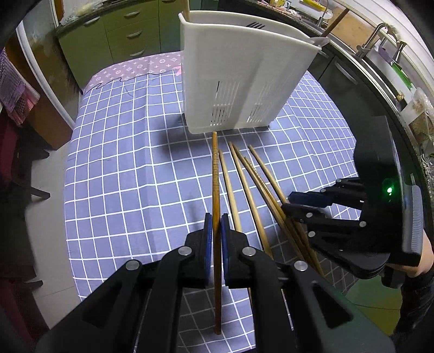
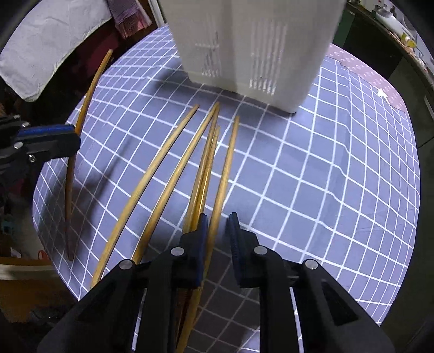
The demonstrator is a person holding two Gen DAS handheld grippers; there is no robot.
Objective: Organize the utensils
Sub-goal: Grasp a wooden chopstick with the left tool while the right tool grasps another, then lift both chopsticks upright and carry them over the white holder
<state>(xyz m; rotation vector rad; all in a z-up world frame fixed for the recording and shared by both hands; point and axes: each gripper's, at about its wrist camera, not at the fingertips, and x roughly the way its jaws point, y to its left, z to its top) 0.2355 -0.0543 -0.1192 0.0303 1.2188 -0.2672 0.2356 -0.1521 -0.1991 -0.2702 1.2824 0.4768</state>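
My left gripper [image 1: 216, 225] is shut on a dark brown chopstick [image 1: 215, 168], held above the checked tablecloth [image 1: 122, 163] and pointing at the white utensil holder [image 1: 244, 76]. Fork tines [image 1: 256, 25] stick up inside the holder. Several pale chopsticks [image 1: 233, 190] lie fanned on the cloth beside it. In the right wrist view my right gripper [image 2: 217, 220] hangs low over that fan. The rightmost chopstick [image 2: 227, 163] runs between its jaws, close to the left pad, with a gap to the right pad. The left gripper [image 2: 73, 135] and its chopstick [image 2: 71, 176] show at the left.
The holder [image 2: 244, 40] stands at the far side of the table. Green cabinets [image 1: 122, 32] lie beyond, and a counter with a faucet [image 1: 377, 35] curves along the right. The table edge [image 1: 73, 217] drops to the floor at left. A hand [image 1: 424, 258] grips the right tool.
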